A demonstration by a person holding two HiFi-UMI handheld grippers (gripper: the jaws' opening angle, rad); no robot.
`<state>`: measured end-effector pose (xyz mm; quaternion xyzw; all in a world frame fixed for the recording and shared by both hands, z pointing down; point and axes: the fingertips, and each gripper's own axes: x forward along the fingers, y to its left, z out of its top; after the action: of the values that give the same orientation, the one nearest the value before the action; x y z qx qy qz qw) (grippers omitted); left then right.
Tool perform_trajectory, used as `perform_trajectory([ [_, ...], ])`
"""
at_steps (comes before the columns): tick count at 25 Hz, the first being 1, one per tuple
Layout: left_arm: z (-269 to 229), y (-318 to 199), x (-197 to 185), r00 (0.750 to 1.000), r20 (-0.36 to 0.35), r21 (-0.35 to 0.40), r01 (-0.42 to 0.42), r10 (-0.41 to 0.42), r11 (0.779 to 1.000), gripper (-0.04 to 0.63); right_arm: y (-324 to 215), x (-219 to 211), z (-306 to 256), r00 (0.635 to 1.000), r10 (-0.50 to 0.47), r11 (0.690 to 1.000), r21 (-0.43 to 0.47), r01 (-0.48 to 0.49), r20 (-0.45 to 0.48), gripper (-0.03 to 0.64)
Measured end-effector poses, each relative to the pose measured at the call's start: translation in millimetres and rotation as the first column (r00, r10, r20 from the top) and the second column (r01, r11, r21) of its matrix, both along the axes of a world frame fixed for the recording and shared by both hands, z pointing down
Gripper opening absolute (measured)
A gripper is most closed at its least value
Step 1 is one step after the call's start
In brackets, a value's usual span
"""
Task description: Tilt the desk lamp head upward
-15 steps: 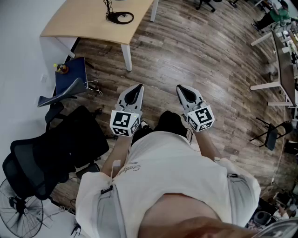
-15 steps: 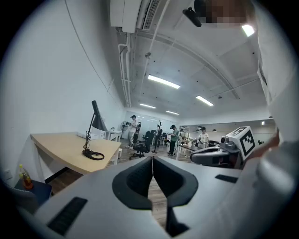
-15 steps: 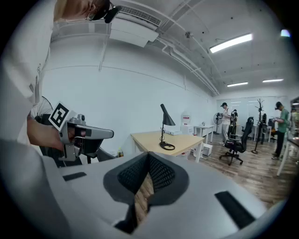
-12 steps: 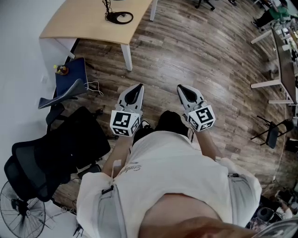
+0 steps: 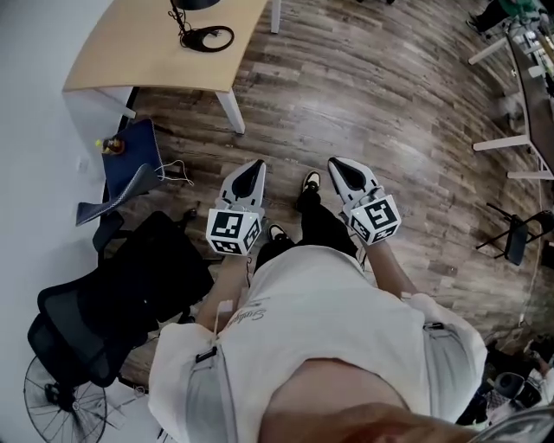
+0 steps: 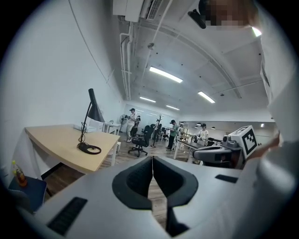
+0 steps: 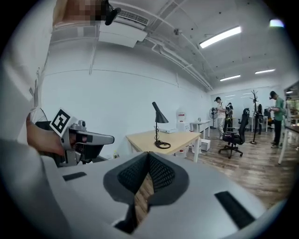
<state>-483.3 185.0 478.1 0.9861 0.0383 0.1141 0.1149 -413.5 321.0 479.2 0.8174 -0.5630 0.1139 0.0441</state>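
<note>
A black desk lamp stands on a light wooden desk [image 5: 130,52] at the far left of the head view, its ring base [image 5: 208,37] plain and its head [image 5: 195,3] cut off by the top edge. The lamp [image 6: 91,112] shows whole in the left gripper view, and in the right gripper view the lamp [image 7: 159,114] has its cone head pointing down. My left gripper [image 5: 255,166] and right gripper [image 5: 338,164] are held side by side at waist height over the floor, far short of the desk. Both are shut and hold nothing.
A black office chair [image 5: 112,303] and a floor fan [image 5: 56,402] stand at my left. A blue box [image 5: 130,147] sits below the desk's near corner. More desks [image 5: 528,130] and a folding chair [image 5: 515,238] are at the right. People [image 6: 174,133] stand far off.
The desk and lamp base have shifted down and left in the head view, and a shoe now shows ahead between the grippers. Both grippers keep the same pose, shut.
</note>
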Motion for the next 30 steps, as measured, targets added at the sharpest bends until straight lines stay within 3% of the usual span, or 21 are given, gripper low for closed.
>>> perform_trajectory([
  [6, -4.2, -8.0, 63.5, 0.999, 0.037, 0.006, 0.039, -0.040, 0.999, 0.015, -11.8, 69.9, 6.7, 0.999, -0.049, 0.999, 0.005, 0.049, 0.007, -0.005],
  [10, -11.7, -8.1, 121.8, 0.999, 0.044, 0.045, 0.004, -0.006, 0.999, 0.015, -31.5, 129.7, -7.3, 0.996, -0.079, 0.995, 0.059, 0.081, -0.043, -0.005],
  [14, -23.3, 6.3, 182.7, 0.999, 0.031, 0.072, -0.013, 0.011, 0.997, 0.015, -25.5, 182.6, -7.6, 0.996, -0.083, 0.992, 0.091, 0.085, -0.025, -0.005],
  [18, -33.1, 11.2, 237.8, 1.000, 0.001, 0.018, 0.022, -0.022, 1.000, 0.015, -21.7, 232.8, 6.4, 0.995, -0.103, 0.993, 0.066, 0.103, -0.004, -0.005],
  [23, -21.1, 5.8, 263.1, 0.999, 0.050, 0.051, 0.015, -0.017, 0.999, 0.015, -30.1, 264.6, 9.7, 0.994, -0.106, 0.991, 0.084, 0.103, 0.024, -0.005],
  [30, 7.9, -10.1, 293.5, 0.994, 0.110, -0.029, 0.021, -0.017, 0.999, 0.015, -40.5, 283.1, 32.1, 0.989, -0.129, 0.990, 0.061, 0.124, 0.078, -0.005],
])
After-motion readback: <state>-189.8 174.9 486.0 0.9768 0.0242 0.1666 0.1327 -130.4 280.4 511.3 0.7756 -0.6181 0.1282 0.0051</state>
